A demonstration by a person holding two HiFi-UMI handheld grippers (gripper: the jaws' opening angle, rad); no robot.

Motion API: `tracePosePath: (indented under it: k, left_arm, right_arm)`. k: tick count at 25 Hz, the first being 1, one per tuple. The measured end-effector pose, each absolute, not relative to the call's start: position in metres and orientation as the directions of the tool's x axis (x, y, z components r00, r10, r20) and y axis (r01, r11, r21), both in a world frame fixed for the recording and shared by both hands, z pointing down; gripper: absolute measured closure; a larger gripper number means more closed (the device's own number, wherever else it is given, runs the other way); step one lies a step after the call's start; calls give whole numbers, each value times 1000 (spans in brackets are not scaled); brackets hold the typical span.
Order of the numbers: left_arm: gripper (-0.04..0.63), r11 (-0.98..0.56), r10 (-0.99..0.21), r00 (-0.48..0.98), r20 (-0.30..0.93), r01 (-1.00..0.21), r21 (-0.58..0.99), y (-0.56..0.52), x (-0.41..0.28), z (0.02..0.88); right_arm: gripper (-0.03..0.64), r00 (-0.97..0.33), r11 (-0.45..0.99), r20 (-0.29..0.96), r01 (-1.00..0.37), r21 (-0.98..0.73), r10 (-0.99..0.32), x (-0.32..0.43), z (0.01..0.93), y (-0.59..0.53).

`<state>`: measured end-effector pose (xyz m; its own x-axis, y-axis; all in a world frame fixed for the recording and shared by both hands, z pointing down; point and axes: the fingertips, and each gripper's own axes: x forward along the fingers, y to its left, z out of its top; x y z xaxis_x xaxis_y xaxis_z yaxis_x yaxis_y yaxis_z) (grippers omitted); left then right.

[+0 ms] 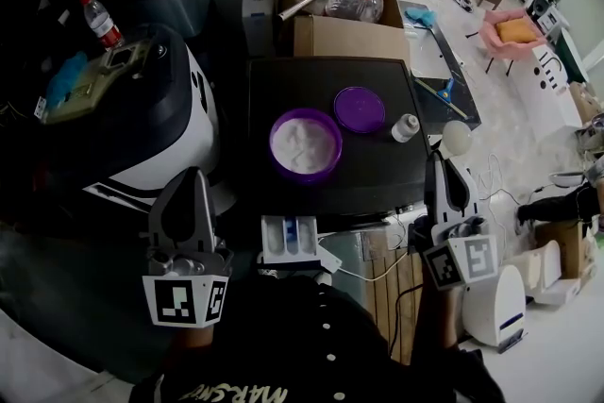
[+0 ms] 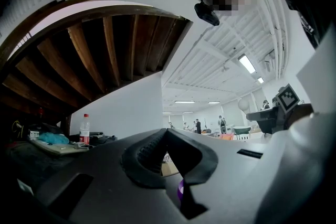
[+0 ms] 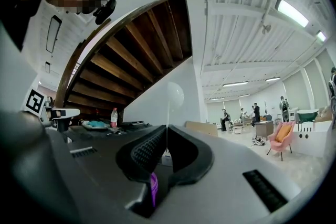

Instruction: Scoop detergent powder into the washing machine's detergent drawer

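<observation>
Detergent powder [image 1: 304, 139] lies ahead of the left gripper [image 1: 192, 189] and right gripper [image 1: 440, 167], both clenched on nothing, which flank the open detergent drawer [image 1: 288, 241]; it fills a purple bowl [image 1: 281, 167] on the washing machine [image 1: 377, 179].

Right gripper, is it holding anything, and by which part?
Yes: the right gripper is shut on a white scoop, gripping its thin handle; the round bowl stands clear beyond the jaws.
</observation>
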<state>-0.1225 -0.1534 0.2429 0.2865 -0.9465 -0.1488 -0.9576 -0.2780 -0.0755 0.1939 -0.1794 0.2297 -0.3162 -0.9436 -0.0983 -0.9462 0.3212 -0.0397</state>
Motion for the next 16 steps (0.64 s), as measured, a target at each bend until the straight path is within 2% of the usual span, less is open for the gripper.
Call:
tracePosePath:
  k: [4,16]
  left_arm:
    - [581,-281,-946,289,-148,-957,-77,-152,-122,243]
    - [581,-288,-945,296,-139,-955,-78,-152,-124,248]
  right_arm:
    - [584,-295,299,-86,-953,-47,-952,212,258,-174]
    - [584,-335,346,-127,-934,-83,-934,196,249,-174]
